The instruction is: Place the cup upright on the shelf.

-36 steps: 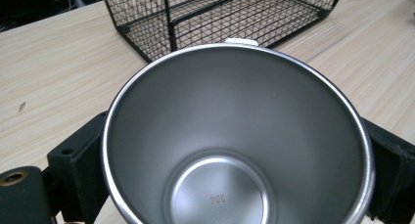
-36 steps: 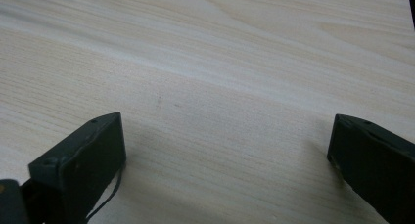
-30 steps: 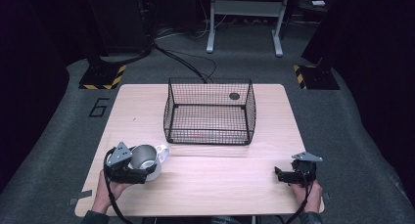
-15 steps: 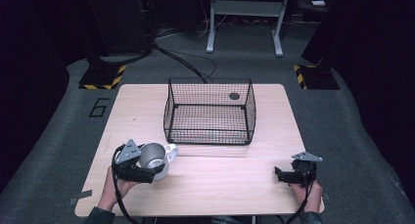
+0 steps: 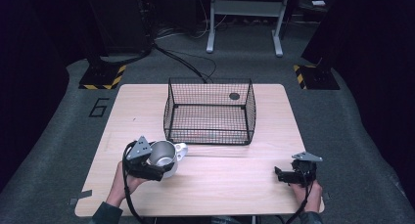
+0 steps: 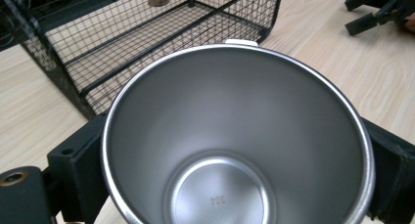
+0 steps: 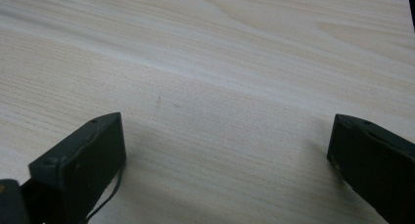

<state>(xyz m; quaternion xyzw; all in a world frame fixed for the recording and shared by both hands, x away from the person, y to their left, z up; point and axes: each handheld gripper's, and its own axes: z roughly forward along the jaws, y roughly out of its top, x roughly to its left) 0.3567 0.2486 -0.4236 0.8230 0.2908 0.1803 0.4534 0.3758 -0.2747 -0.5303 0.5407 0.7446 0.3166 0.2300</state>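
Observation:
A shiny steel mug (image 5: pixel 163 155) with a white handle is held just in front of the wire basket's near left corner, with my left gripper (image 5: pixel 152 168) shut on it. In the left gripper view the mug's open mouth (image 6: pixel 235 141) faces the camera, a black jaw pressed on each side. The black wire basket (image 5: pixel 210 111) stands mid-table, holding nothing. My right gripper (image 5: pixel 284 175) rests low at the table's front right, open; in the right gripper view its two jaws stand wide apart over bare wood, the right gripper (image 7: pixel 222 155) holding nothing.
The wooden table (image 5: pixel 215 182) has free surface between the two grippers. A dark round mark (image 5: pixel 234 96) lies on the table behind the basket. Beyond the table are a grey floor, a metal stand (image 5: pixel 243 18) and yellow-black striped bases (image 5: pixel 103 77).
My left gripper has carried the mug to the right and slightly forward, closer to the basket's near left corner. The right gripper has stayed put.

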